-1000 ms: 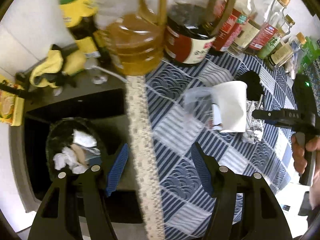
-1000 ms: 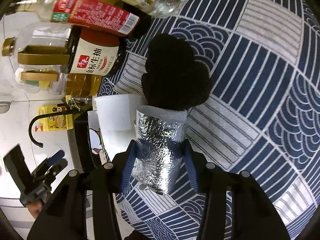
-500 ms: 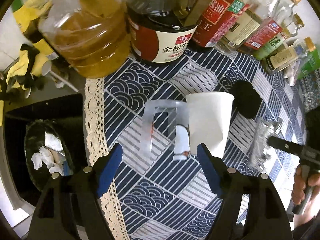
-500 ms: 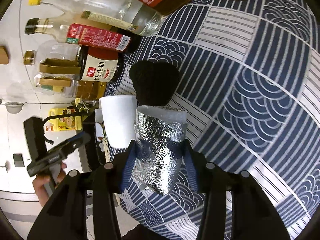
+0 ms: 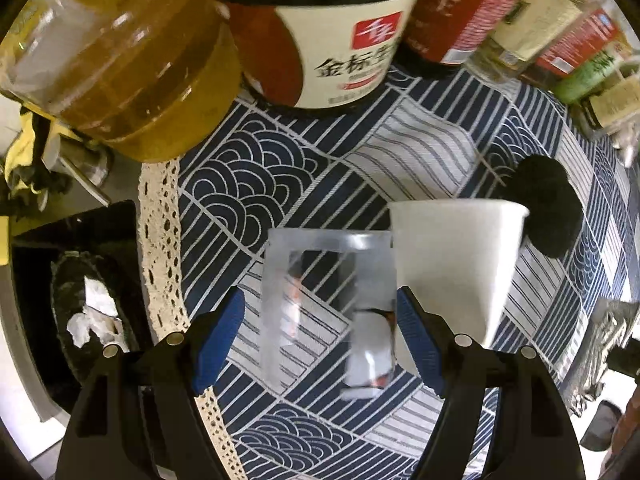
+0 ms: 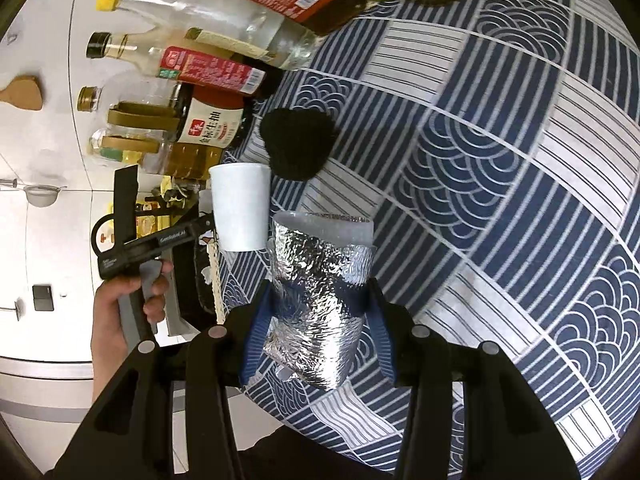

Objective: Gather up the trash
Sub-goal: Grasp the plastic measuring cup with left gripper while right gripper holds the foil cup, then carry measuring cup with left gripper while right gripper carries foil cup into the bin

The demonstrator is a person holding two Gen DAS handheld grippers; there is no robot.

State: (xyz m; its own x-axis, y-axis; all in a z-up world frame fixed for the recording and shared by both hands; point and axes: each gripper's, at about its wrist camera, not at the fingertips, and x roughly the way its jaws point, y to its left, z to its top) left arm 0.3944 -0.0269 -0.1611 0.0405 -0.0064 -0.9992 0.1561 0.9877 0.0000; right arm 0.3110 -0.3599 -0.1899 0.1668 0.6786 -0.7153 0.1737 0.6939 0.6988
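Observation:
My left gripper (image 5: 320,324) is open, its blue pads either side of a clear plastic cup (image 5: 320,304) that stands on the blue patterned cloth (image 5: 256,184). A white paper cup (image 5: 456,256) stands right beside it, touching the right pad. My right gripper (image 6: 316,332) is shut on a crumpled silver foil pouch (image 6: 320,292) and holds it above the cloth (image 6: 500,160). The white cup (image 6: 240,204) and the left gripper's handle (image 6: 140,248) show in the right wrist view. A black bin (image 5: 88,312) with white paper scraps sits low at the left.
Large oil and soy sauce jugs (image 5: 344,28) and several bottles (image 6: 224,68) line the back of the cloth. A black fuzzy pad (image 5: 548,208) lies behind the white cup. A lace cloth edge (image 5: 160,240) borders the drop to the bin.
My left gripper moved from over the bin to the right and forward, and now straddles the clear cup. My right gripper lifted the foil pouch and drew back from the black pad.

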